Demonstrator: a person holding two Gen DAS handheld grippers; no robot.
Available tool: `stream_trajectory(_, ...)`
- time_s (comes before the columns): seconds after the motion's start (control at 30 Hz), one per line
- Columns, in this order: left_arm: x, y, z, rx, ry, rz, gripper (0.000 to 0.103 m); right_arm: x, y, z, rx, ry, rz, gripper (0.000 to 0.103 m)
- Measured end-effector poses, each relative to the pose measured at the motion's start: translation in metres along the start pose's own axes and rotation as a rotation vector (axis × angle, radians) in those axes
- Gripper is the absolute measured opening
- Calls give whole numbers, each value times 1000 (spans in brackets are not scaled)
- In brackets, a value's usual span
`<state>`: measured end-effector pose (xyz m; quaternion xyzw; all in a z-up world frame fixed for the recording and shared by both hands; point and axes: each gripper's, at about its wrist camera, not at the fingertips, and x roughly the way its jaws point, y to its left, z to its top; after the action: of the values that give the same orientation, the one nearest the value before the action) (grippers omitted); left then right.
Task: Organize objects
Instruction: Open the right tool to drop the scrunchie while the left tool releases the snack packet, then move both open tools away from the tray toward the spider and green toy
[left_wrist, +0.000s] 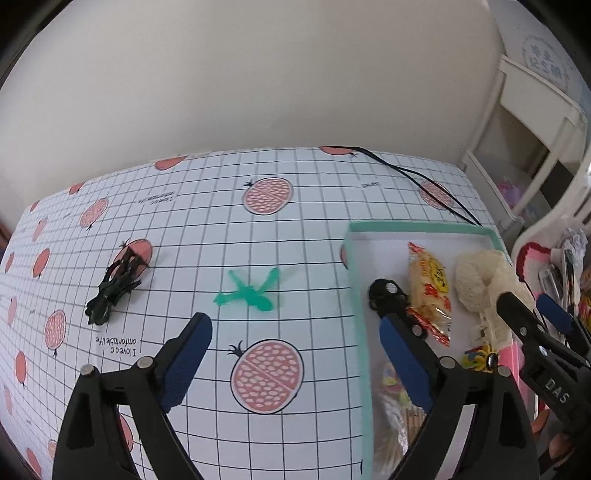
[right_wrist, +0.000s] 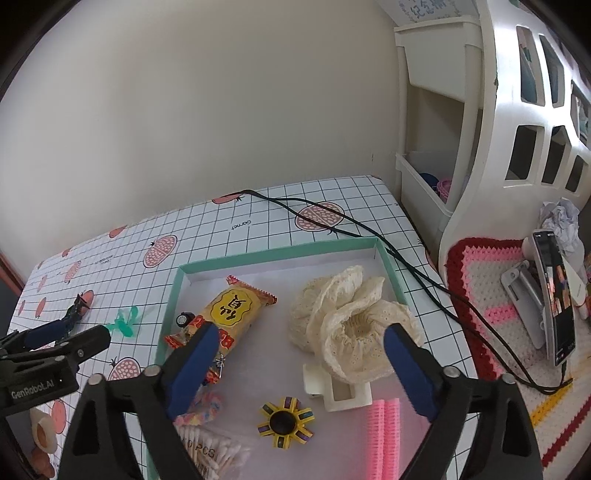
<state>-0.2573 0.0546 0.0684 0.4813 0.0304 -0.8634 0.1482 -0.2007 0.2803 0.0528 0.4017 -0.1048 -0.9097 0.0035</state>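
Observation:
A green-rimmed tray (right_wrist: 177, 291) (left_wrist: 354, 280) holds a yellow snack packet (right_wrist: 231, 310) (left_wrist: 430, 291), a cream lace scrunchie (right_wrist: 347, 317) (left_wrist: 476, 280), a white hair claw (right_wrist: 340, 391), a yellow spinner (right_wrist: 285, 421), a pink comb (right_wrist: 388, 439), a small toy car (right_wrist: 184, 319) (left_wrist: 386, 293) and a cotton swab pack (right_wrist: 210, 452). On the tablecloth left of the tray lie a green plastic toy (left_wrist: 251, 293) (right_wrist: 125, 324) and a black hair clip (left_wrist: 114, 286) (right_wrist: 75, 308). My left gripper (left_wrist: 295, 345) hangs open above the cloth, near the green toy. My right gripper (right_wrist: 301, 345) is open over the tray.
A black cable (right_wrist: 369, 229) runs across the table's far right corner past the tray. A white shelf unit (right_wrist: 436, 122) stands at the right. A phone on a stand (right_wrist: 556, 291) rests on a crocheted mat (right_wrist: 491, 280). The wall is close behind the table.

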Motion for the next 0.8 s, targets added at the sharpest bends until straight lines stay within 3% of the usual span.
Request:
stream_trajectory(0.27, 12, 7, -2, -13, 12, 0, 93, 4, -2, -2, 14, 1, -5, 103)
stream_trajectory(0.43, 17, 10, -3, -15, 5, 9, 103, 10, -6, -5, 28, 15, -13, 103)
stream_trajectory(0.8, 21, 25, -3, -33, 2, 8, 103, 15, 2, -6, 7, 27, -20, 103)
